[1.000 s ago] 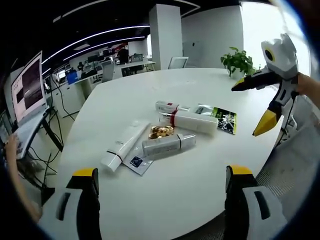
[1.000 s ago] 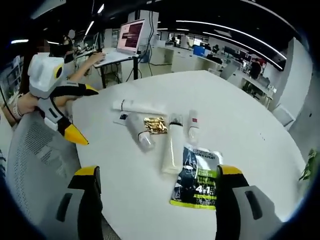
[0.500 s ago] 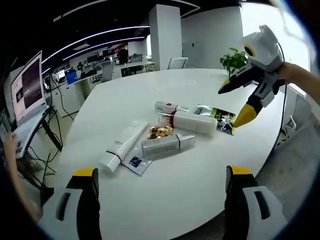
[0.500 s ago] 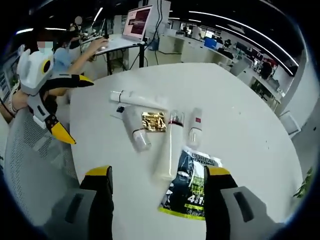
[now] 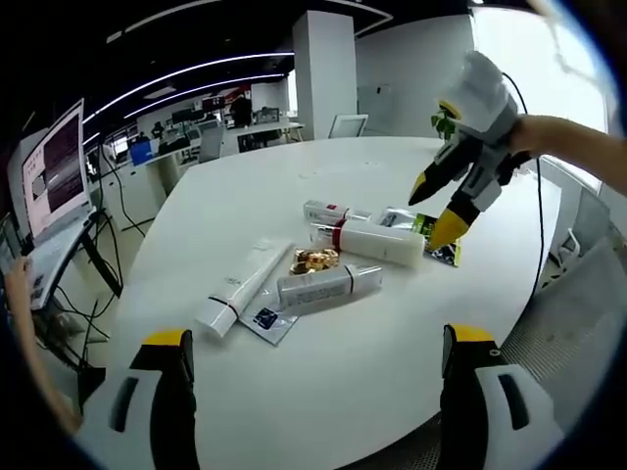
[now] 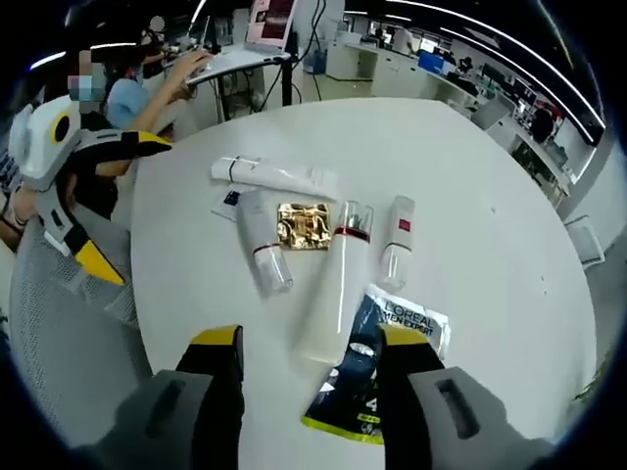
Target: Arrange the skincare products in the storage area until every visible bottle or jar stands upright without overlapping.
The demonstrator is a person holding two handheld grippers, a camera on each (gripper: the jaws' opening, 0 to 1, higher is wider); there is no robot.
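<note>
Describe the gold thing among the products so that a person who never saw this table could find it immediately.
On the round white table, a cluster of products lies flat near the middle. The gold packet sits in that cluster, between the clear-capped white bottle and the long white bottle with a red band. It is the one shiny, crinkled gold item; everything beside it is white or clear.

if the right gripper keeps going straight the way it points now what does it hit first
Probably the dark sachet lying flat between the right gripper's open jaws, or the white tube beside it; depth is hard to judge.

Opposite views share the product-strewn white table (image 5: pixel 323 392).
</note>
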